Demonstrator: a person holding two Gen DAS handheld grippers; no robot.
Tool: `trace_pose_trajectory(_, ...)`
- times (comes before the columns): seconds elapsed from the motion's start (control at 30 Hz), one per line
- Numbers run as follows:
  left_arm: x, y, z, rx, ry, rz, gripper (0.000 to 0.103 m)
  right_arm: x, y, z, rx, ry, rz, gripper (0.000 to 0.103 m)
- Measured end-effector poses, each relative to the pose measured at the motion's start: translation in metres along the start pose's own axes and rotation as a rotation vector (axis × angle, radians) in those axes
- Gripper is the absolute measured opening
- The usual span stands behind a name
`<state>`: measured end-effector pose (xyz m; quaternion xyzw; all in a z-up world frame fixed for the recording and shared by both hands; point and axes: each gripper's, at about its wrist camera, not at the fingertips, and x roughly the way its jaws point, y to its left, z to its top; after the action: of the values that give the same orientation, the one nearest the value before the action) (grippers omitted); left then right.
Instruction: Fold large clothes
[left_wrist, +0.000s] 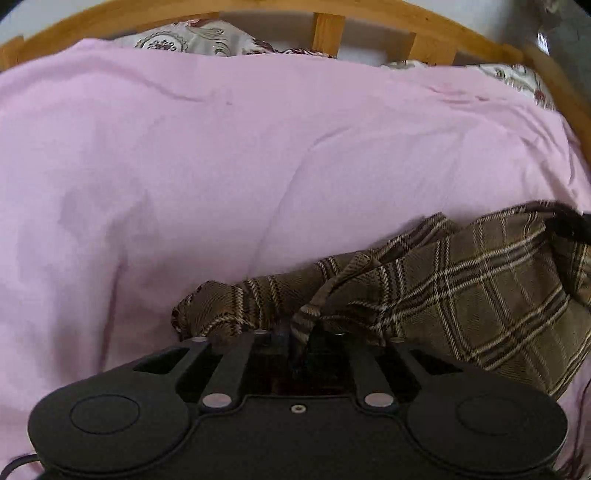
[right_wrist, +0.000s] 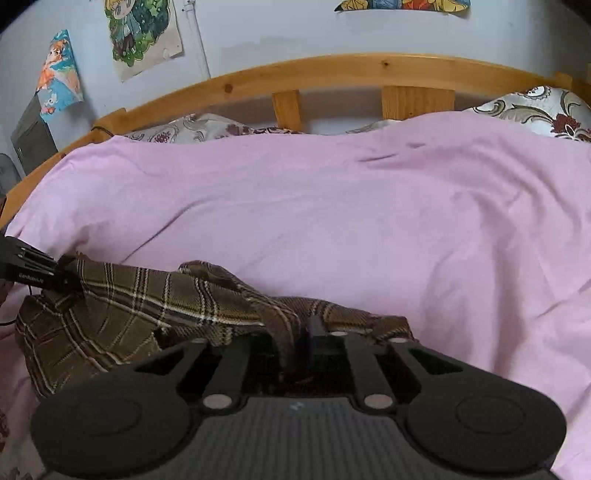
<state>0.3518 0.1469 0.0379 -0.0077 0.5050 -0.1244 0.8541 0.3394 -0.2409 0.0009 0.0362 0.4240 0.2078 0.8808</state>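
Both the left gripper (left_wrist: 301, 334) and right gripper (right_wrist: 301, 332) pinch narrow bunched edges of the plaid garment (left_wrist: 461, 280) at lower frame above the pink sheet (left_wrist: 221, 166); uneven pulling risks slippage.

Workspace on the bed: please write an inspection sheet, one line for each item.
Surface: pink bed sheet, wrinkled, inside a wooden bed frame.
Job's things: brown plaid woven garment, bunched at the near edge, held between both grippers.
Clutter: floral patterned pillows along the headboard.
Grippers: left gripper shut on a garment fold; right gripper shut on another fold.
Cables: thin dark cable near the left gripper; another at the frame corner.
Surroundings: pale wall with cartoon posters; dark box beside the bed.
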Motion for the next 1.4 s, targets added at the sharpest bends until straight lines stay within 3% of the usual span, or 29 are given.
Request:
trace_pose_trajectory(0.03,-0.002,0.003,0.001,-0.019,-0.001,-0.020,0.017,-0.003,-0.001,-0.001,0.007,-0.009,-0.002,0.027)
trace_pose_trajectory(0.1,-0.005,0.009,0.004,-0.056,0.002,-0.074,0.045,-0.011,-0.003,-0.002,0.025,-0.030,0.006,0.037)
trace_pose_trajectory(0.13,-0.010,0.011,0.004,-0.080,-0.015,-0.102,0.054,-0.017,-0.003,-0.002,0.032,-0.045,0.002,0.042)
trace_pose_trajectory(0.2,-0.024,0.014,0.002,-0.127,-0.090,-0.129,0.086,-0.028,-0.001,-0.001,0.049,-0.083,-0.008,0.064)
trace_pose_trajectory(0.27,-0.040,0.015,-0.003,-0.162,-0.176,-0.130,0.102,-0.039,0.000,0.001,0.075,-0.120,-0.019,0.079)
trace_pose_trajectory(0.33,-0.053,0.018,-0.008,-0.200,-0.245,-0.127,0.102,-0.050,0.002,0.000,0.070,-0.160,-0.036,0.089)
trace_pose_trajectory(0.43,-0.069,0.020,-0.020,-0.224,-0.288,-0.102,0.102,-0.068,0.011,-0.009,0.005,-0.224,-0.059,0.100)
trace_pose_trajectory(0.53,-0.079,0.009,-0.044,-0.154,-0.316,-0.044,0.102,-0.083,0.023,-0.035,-0.060,-0.257,-0.059,0.103)
trace_pose_trajectory(0.63,-0.077,-0.004,-0.071,-0.049,-0.281,-0.001,0.102,-0.086,0.039,-0.065,-0.138,-0.244,-0.090,0.103)
trace_pose_trajectory(0.73,-0.070,-0.022,-0.088,0.056,-0.266,0.104,0.091,-0.077,0.059,-0.090,-0.246,-0.239,-0.185,0.103)
trace_pose_trajectory(0.83,-0.062,-0.025,-0.094,0.051,-0.255,0.178,0.059,-0.067,0.076,-0.102,-0.324,-0.280,-0.259,0.098)
trace_pose_trajectory(0.9,-0.062,-0.020,-0.096,-0.005,-0.264,0.186,0.021,-0.063,0.079,-0.101,-0.322,-0.295,-0.277,0.071)
trace_pose_trajectory(0.93,-0.064,-0.017,-0.097,-0.034,-0.278,0.187,0.014,-0.064,0.077,-0.099,-0.302,-0.302,-0.280,0.062)
trace_pose_trajectory(0.97,-0.067,-0.013,-0.098,-0.059,-0.290,0.178,0.009,-0.066,0.074,-0.095,-0.272,-0.314,-0.280,0.043)
trace_pose_trajectory(1.0,-0.071,-0.009,-0.099,-0.092,-0.303,0.157,0.007,-0.071,0.069,-0.092,-0.234,-0.327,-0.275,0.017)
trace_pose_trajectory(1.03,-0.075,-0.006,-0.100,-0.127,-0.309,0.139,0.006,-0.075,0.063,-0.088,-0.191,-0.333,-0.263,0.010)
trace_pose_trajectory(1.27,-0.081,0.025,-0.107,-0.314,-0.195,0.079,0.004,-0.103,-0.017,-0.082,0.391,-0.314,-0.165,0.003)
trace_pose_trajectory(1.33,-0.079,0.026,-0.109,-0.314,-0.164,0.074,0.004,-0.103,-0.031,-0.091,0.478,-0.272,-0.173,0.003)
trace_pose_trajectory(1.4,-0.077,0.026,-0.112,-0.308,-0.148,0.065,0.004,-0.105,-0.035,-0.100,0.482,-0.242,-0.195,0.003)
